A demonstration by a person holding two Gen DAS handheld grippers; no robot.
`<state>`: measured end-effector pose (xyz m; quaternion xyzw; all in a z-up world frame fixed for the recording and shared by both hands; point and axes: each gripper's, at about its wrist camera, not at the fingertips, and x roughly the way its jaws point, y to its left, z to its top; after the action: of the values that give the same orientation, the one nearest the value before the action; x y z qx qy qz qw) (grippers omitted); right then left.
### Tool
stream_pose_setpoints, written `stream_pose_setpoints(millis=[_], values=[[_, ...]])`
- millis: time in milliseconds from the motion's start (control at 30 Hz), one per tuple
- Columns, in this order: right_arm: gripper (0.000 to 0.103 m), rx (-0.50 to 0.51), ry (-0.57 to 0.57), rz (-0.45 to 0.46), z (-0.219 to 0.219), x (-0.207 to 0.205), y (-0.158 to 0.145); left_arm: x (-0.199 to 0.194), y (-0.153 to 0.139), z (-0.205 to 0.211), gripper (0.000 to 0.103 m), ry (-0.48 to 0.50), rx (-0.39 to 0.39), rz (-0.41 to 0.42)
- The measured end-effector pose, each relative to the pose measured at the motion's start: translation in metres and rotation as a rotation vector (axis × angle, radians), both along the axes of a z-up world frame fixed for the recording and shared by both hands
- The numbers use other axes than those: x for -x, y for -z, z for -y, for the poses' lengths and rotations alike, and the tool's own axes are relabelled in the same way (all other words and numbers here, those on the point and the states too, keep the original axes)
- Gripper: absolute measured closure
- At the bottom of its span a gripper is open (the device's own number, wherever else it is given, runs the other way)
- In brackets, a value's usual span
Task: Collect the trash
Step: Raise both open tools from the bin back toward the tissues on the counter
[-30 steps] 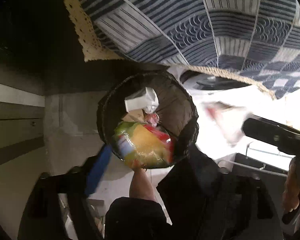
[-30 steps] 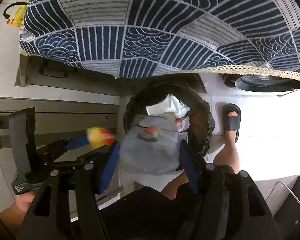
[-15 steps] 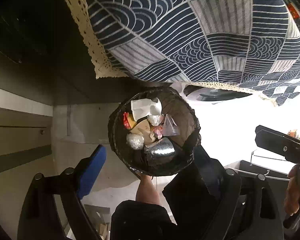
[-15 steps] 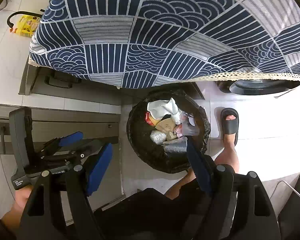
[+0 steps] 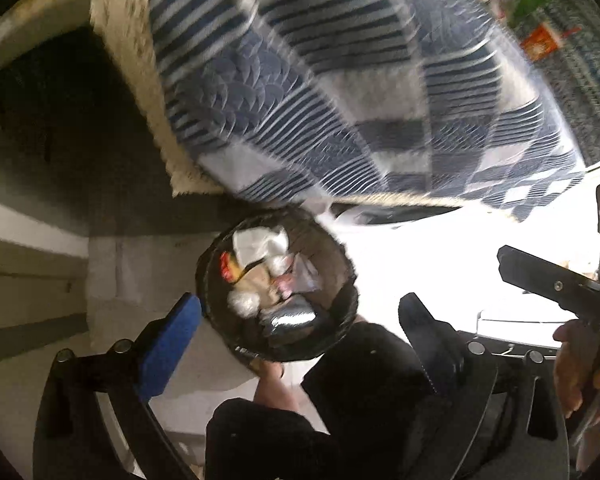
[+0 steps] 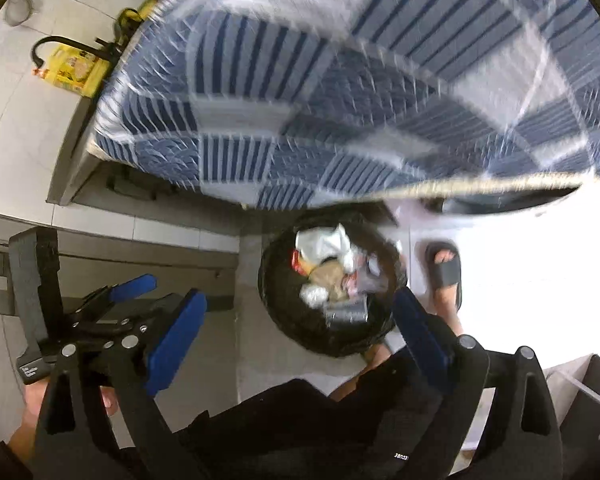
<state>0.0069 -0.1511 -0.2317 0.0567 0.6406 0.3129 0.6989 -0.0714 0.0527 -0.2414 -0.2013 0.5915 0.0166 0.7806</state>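
A: What is hard to see?

B: A lot is blurry. The big blue and white cloth [image 5: 340,92] is smeared in both views, so its pattern is fuzzy. It hangs over the far edge of the bin [image 5: 342,322], so that part of the rim is hidden. The floor on the right is so bright it looks all white. A person's dark clothes fill the bottom of both views and cover the near side of the bin. One foot in a dark sandal [image 6: 444,268] shows beside the bin.

A: Where is the trash?

B: It is down in the black-lined bin on the floor. I see white crumpled paper [image 5: 260,240], something red and yellow [image 5: 229,268], a clear wrapper and a shiny silver bag [image 5: 290,318]. The small bits are too fuzzy to name.

A: What are the grippers doing?

B: The left gripper [image 5: 300,324] has its jaws wide and opening a bit more. Nothing is between them. The right gripper [image 6: 300,320] is opening too, and it holds nothing. The bin only shows in the gap, far below.

A: What has changed?

B: A second ago the left one held a yellow and red bag and the right one held a grey bag. Now both are let go. The bin looks smaller too, and more cloth shows.
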Motion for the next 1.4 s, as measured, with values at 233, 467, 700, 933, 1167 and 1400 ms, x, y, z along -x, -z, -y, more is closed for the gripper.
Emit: stream_pose_setpoints(millis=[233, 467, 700, 933, 1167, 1400], values=[[0.005, -0.025, 0.008, 0.145, 0.005, -0.025, -0.054, -0.023, -0.055, 0.005, 0.007, 0.061, -0.058, 0.127], [0.005, -0.056, 0.047, 0.255, 0.018, -0.062, -0.097, -0.048, -0.103, -0.002, 0.007, 0.044, -0.102, 0.225], [0.005, -0.073, 0.065, 0.341, 0.026, -0.107, -0.132, -0.083, -0.142, -0.012, 0.007, 0.013, -0.135, 0.309], [0.005, -0.078, 0.064, 0.391, 0.030, -0.160, -0.156, -0.127, -0.168, -0.011, 0.007, 0.005, -0.146, 0.359], [0.005, -0.082, 0.053, 0.400, 0.032, -0.215, -0.162, -0.180, -0.180, -0.007, 0.007, 0.003, -0.169, 0.355], [0.005, -0.100, 0.016, 0.385, 0.024, -0.270, -0.153, -0.231, -0.180, -0.005, 0.007, -0.005, -0.190, 0.320]])
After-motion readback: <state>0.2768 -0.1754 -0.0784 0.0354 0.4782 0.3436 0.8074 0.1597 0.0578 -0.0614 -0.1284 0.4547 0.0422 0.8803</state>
